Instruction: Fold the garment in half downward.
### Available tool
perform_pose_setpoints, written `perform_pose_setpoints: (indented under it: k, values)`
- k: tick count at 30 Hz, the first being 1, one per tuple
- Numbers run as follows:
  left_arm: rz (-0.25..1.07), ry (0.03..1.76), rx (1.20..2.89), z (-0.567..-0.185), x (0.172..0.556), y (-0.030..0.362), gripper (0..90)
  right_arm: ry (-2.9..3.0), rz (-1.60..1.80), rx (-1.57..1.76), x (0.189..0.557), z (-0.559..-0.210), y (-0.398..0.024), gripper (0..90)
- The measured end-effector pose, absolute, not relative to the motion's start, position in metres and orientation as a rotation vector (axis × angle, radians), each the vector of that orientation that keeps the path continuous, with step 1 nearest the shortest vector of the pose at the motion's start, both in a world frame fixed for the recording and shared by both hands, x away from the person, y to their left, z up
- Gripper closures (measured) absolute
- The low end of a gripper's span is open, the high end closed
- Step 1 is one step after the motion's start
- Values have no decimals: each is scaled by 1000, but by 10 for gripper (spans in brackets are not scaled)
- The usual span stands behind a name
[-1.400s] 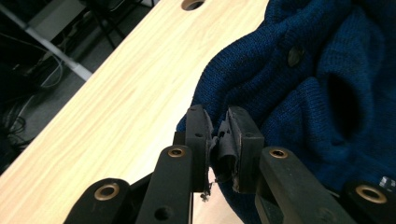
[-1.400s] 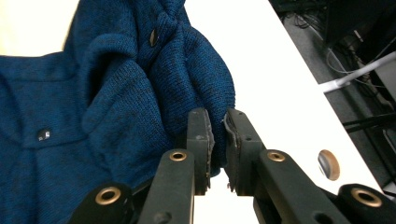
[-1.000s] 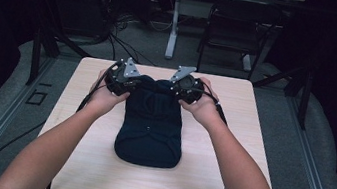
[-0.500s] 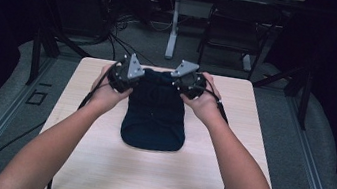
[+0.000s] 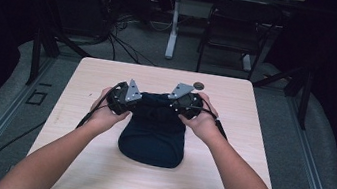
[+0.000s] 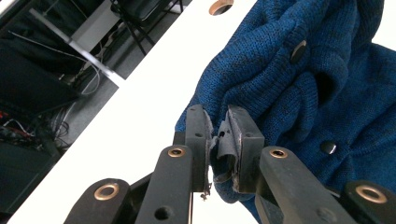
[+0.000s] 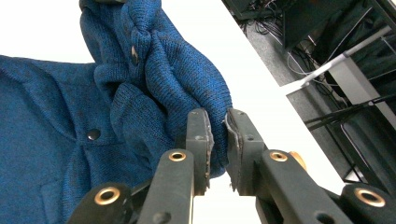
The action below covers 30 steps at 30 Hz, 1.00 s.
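Observation:
A dark blue knitted cardigan [image 5: 152, 140] with dark buttons [image 6: 298, 50] lies bunched on the light wooden table [image 5: 95, 164]. My left gripper [image 5: 139, 105] is shut on a fold of the knit at its far left edge, and the fabric is pinched between the pads [image 6: 218, 122]. At the far right edge my right gripper [image 5: 168, 107] is likewise shut on a bulge of the knit [image 7: 217, 123]. Both hands hold that far edge a little above the table, and the rest of the cardigan [image 7: 56, 121] spreads toward the person.
A small round hole [image 5: 198, 85] sits in the tabletop just beyond the right hand. Behind the table stand a dark chair [image 5: 232, 28] and a white desk leg [image 5: 172, 29], with cables on the floor. Bare tabletop lies on both sides of the cardigan.
Both grippers have come toward the person and lower, carrying the cardigan's far edge with them. The garment now lies shorter and more bunched under the hands.

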<state>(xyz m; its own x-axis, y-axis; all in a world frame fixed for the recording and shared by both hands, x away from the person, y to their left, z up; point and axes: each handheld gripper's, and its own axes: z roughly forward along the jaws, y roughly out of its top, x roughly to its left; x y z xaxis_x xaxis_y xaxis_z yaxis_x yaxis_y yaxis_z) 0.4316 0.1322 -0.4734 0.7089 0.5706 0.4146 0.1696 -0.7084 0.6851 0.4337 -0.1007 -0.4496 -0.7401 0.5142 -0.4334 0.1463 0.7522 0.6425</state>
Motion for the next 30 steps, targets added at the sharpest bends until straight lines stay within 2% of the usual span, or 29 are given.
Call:
perform_pose_setpoints:
  k: [13, 30]
  values:
    - [832, 563, 2275, -462, 432, 137, 799, 2356, 786, 494, 434, -444, -100, 794]
    - [720, 513, 2279, -471, 404, 148, 796, 2447, 773, 425, 405, -450, -102, 787]
